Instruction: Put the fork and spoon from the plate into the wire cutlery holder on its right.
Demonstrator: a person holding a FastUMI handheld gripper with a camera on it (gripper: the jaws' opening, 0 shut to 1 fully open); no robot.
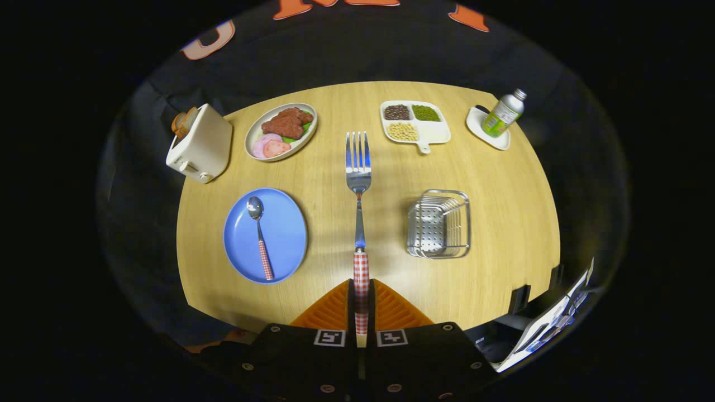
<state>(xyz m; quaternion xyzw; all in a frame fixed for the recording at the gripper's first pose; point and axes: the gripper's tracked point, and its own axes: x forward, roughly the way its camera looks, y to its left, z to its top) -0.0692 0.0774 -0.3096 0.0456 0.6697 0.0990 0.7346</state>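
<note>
The gripper (361, 296) is closed tight on the checked handle of the fork (358, 190). The fork sticks straight out ahead of the fingers, above the table (503, 268), with its prongs pointing away. It looks stiff and light, and its shiny metal is likely slippery, so the handle is the best place to hold it. Past the fingers to the right sits the wire holder (439, 224). To the left is the blue plate (290, 223), and the spoon (260, 237) lies on it. Its checked handle points toward the gripper, a good spot to grab.
</note>
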